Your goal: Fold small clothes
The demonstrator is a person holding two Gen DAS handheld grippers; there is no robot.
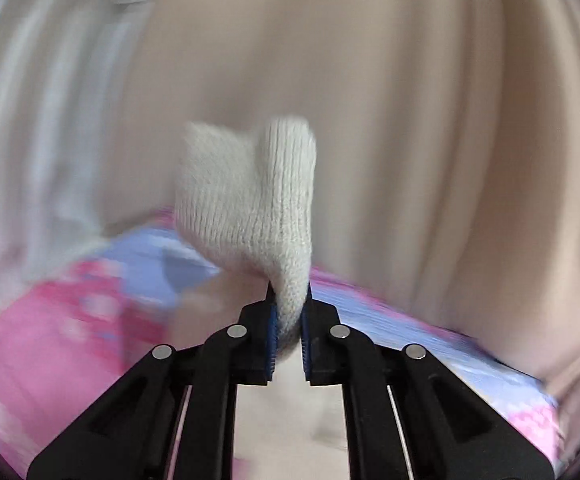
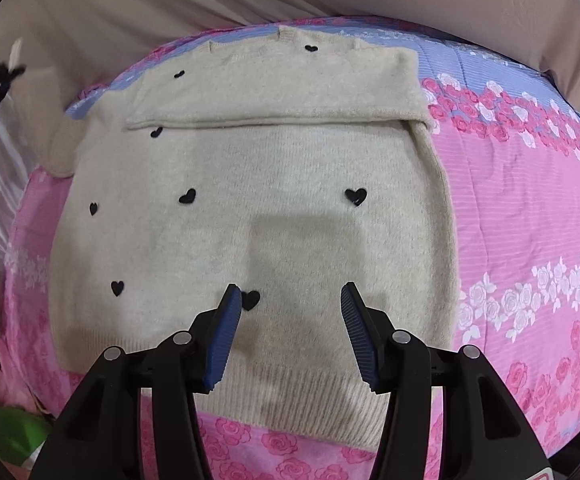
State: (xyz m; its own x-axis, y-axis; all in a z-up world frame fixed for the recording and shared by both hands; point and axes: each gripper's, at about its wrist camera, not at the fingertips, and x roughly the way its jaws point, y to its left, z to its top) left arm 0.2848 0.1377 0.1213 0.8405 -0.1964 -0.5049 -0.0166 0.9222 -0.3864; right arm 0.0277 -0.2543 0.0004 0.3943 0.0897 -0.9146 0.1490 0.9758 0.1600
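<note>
A pink and lilac rose-printed bedspread covers the bed, beige draped fabric behind; a green object sits lower left.

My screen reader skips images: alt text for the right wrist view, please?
The open right gripper hovers over a cream sweater with small black hearts, lying flat on a pink floral bedspread, one sleeve folded across its chest.
</note>
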